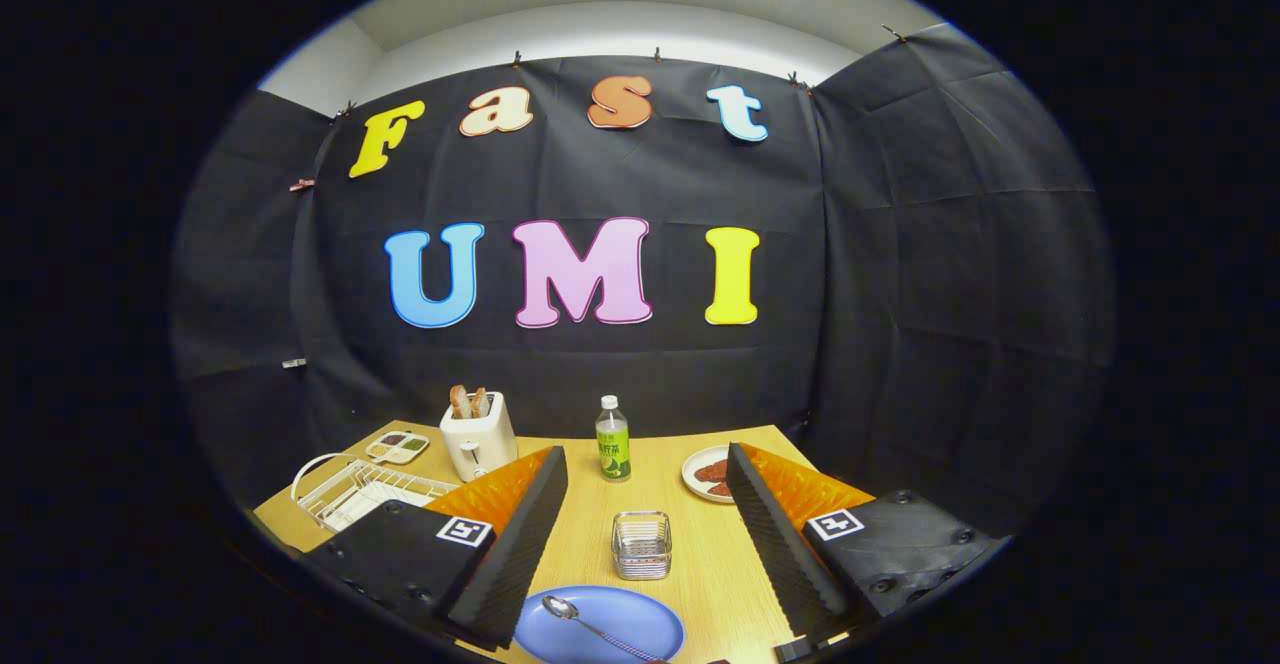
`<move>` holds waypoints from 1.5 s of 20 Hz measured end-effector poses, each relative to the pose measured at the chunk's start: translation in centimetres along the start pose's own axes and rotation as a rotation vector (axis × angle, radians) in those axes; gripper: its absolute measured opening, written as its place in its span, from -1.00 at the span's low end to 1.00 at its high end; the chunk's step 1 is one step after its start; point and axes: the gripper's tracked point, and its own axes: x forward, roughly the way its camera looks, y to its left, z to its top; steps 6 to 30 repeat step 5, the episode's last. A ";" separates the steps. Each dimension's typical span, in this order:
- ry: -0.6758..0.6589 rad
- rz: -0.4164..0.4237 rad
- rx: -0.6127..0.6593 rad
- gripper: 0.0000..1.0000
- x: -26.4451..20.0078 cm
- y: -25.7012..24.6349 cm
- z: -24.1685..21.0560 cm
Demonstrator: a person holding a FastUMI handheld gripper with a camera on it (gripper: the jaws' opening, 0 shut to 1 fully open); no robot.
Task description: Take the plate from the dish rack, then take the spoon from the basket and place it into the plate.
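The spoon (590, 626) lies in the blue plate (640, 616) on the tabletop (700, 544), so placing seems done; a clean retreat is best made straight up and back, clear of the basket (641, 545). The claw (645, 504) is held raised, level, its fingers spread apart and empty, the basket between them.
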 end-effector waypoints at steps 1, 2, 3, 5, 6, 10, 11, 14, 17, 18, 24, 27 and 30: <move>0.001 -0.015 0.003 0.96 -0.1 0.0 0.0; 0.002 -0.024 0.006 0.96 0.0 0.1 -0.2; 0.004 -0.028 0.011 0.96 0.0 0.3 -0.2; 0.007 -0.031 0.015 0.97 0.1 0.9 -0.1; 0.007 -0.031 0.015 0.97 0.1 0.9 -0.1; 0.007 -0.031 0.015 0.97 0.1 0.9 -0.1; 0.007 -0.031 0.015 0.97 0.1 0.9 -0.1; 0.007 -0.031 0.015 0.97 0.1 0.9 -0.1; 0.007 -0.031 0.015 0.97 0.1 0.9 -0.1; 0.007 -0.031 0.015 0.97 0.1 0.9 -0.1; 0.007 -0.031 0.015 0.97 0.1 0.9 -0.1; 0.007 -0.031 0.015 0.97 0.1 0.9 -0.1; 0.007 -0.031 0.015 0.97 0.1 0.9 -0.1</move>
